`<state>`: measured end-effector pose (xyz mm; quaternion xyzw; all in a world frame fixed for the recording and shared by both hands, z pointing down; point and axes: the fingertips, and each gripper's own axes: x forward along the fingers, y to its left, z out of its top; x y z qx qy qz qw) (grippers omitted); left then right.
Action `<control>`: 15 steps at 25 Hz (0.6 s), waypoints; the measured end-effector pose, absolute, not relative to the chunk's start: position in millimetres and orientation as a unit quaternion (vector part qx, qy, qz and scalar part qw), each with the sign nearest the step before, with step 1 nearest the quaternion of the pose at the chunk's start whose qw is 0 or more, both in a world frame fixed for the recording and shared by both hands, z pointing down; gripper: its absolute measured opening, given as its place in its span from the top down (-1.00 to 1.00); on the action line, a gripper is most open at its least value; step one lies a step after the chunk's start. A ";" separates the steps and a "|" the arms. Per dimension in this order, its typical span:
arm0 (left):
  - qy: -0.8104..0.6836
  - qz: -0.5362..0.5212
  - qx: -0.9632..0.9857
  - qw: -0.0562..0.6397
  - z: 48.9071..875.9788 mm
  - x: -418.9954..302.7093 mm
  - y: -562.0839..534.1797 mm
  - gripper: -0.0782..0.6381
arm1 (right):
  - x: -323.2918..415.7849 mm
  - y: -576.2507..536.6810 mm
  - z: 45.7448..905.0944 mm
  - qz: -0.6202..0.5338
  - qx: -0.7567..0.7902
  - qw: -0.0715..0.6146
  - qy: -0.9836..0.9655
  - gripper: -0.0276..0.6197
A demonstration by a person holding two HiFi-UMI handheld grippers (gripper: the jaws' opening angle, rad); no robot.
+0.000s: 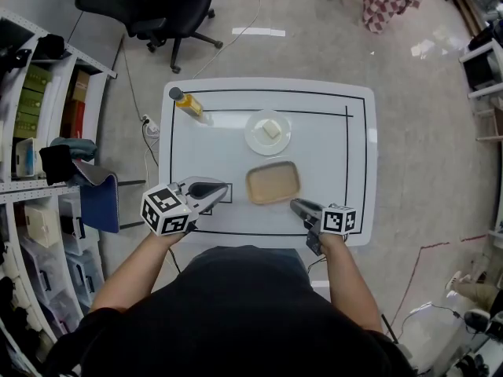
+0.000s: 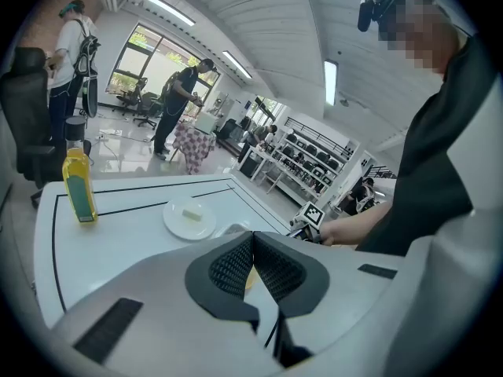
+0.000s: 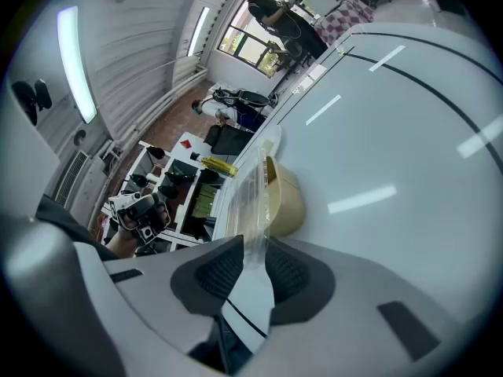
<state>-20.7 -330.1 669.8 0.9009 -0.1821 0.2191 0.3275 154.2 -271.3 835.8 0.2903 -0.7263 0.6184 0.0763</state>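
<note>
Head view: a white table point(image 1: 346, 163) with a black line along the border. At the far left of it a bottle point(image 1: 189, 104) with yellow liquid, upright. Near the middle a white plate point(image 1: 250, 132) with a small pale piece point(image 1: 270, 129) on it. Just below the plate, apart from it, a tan box point(image 1: 273, 183). Left gripper point(image 1: 224, 188) low over the near left part of the table, pointing toward the box but well apart from it. Right gripper point(image 1: 294, 203) at the near right corner of the box, tip right at the corner. A black chair point(image 1: 169, 10) on the floor beyond the table.

Left gripper view: jaws closed, tips pressed one on the other, nothing between them. Beyond them the bottle point(image 2: 78, 183) at the left and the plate point(image 2: 177, 220) nearer the middle.

Right gripper view: gripper turned on its side. Jaws closed on the edge of a clear lid point(image 3: 255, 187), which fills the narrow gap between the tips. The box point(image 3: 291, 203) directly beyond the jaws, under that lid, resting on the table.
</note>
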 end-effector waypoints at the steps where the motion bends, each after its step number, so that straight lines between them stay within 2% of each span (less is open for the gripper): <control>1: -0.181 0.219 0.901 0.328 669.4 -20.9 -329.4 0.72 | 153.8 -272.4 833.0 0.617 0.292 0.072 -0.727 0.61; 15: -0.184 0.192 0.902 0.340 650.2 -30.4 -326.0 0.72 | 143.4 -274.2 812.3 0.593 0.314 0.053 -0.740 0.72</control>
